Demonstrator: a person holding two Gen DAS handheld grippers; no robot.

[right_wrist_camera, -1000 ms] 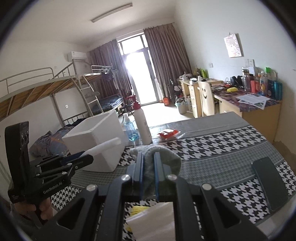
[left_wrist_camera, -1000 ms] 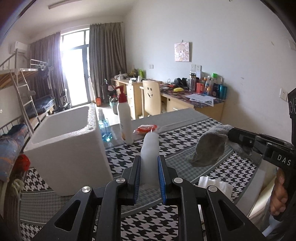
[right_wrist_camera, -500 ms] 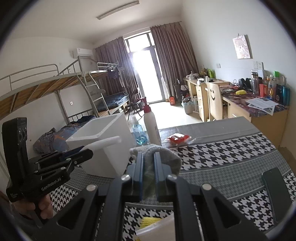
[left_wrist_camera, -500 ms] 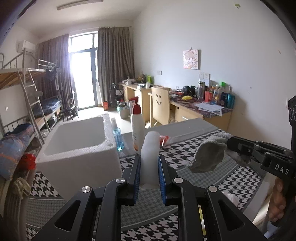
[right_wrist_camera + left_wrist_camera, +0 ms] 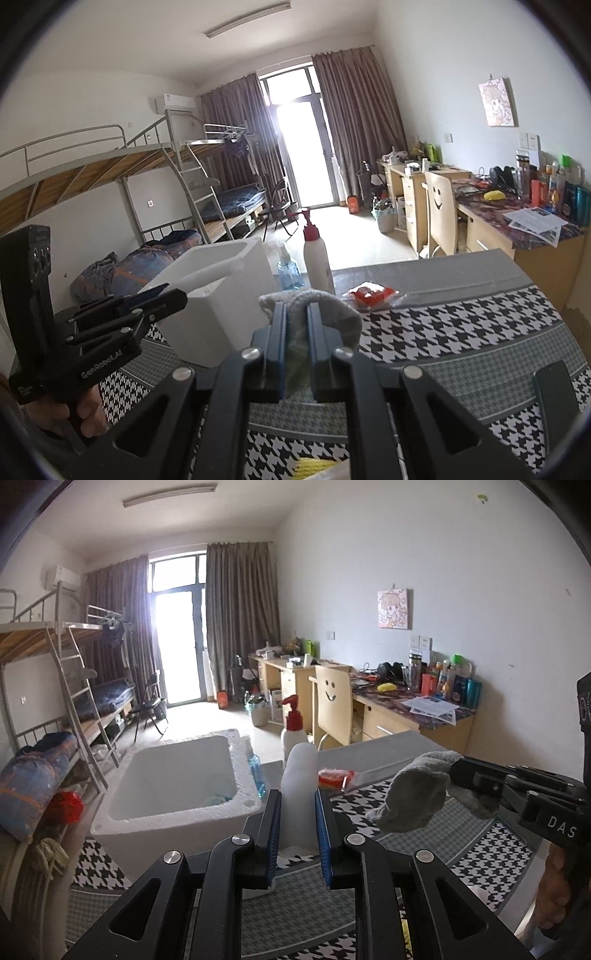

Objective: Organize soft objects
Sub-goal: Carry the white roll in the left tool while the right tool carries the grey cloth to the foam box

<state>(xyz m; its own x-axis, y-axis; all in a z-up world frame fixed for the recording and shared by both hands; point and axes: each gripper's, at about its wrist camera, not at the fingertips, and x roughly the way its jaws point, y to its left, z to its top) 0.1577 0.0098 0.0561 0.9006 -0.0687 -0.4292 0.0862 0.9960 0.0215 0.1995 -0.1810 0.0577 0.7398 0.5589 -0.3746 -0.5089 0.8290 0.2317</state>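
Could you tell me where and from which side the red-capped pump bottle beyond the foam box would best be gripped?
Probably the white body of the pump bottle, below the red pump, approached level from the table's open near side. It stands upright, the blue bottle crowds its left and the pump head looks too irregular for flat pads.

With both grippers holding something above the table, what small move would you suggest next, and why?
Probably carry the left gripper with its white foam piece over the open foam box just to its left; the right gripper holds the grey cloth further away.
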